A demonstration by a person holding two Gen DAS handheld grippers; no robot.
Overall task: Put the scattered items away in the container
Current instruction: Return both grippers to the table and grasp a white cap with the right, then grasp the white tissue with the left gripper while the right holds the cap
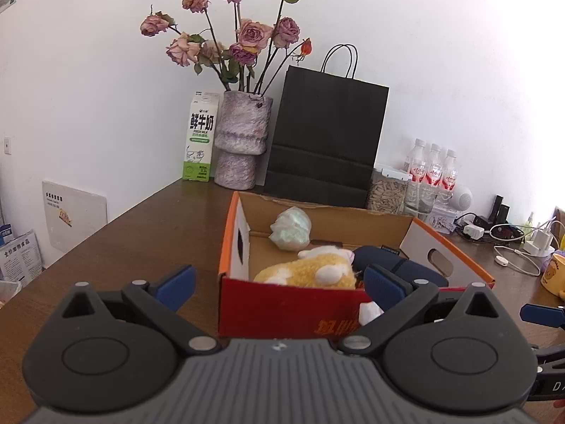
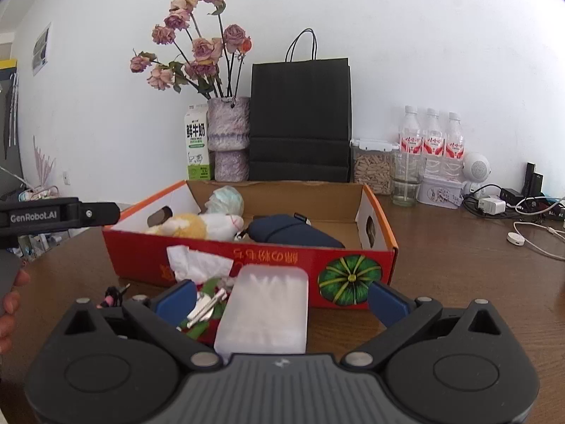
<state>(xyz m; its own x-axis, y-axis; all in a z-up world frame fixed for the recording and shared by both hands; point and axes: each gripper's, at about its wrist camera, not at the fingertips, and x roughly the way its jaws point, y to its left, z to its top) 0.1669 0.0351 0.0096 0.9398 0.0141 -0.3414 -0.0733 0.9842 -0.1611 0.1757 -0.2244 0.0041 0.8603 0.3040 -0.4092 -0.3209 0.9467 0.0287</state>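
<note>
At the worktop's near edge, my right claw (image 2: 282,298) gapes around the plastic case (image 2: 264,309).
Next: clench, lift it into the box (image 2: 247,261); left claw (image 1: 279,288) released.

Both grippers' jaws wide apart, empty.

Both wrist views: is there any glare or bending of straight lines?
Left wrist view: the wall at right is washed out to white, and the table edge curves. Right wrist view: light is even, dark corners, and the cardboard box looks bowed.
</note>
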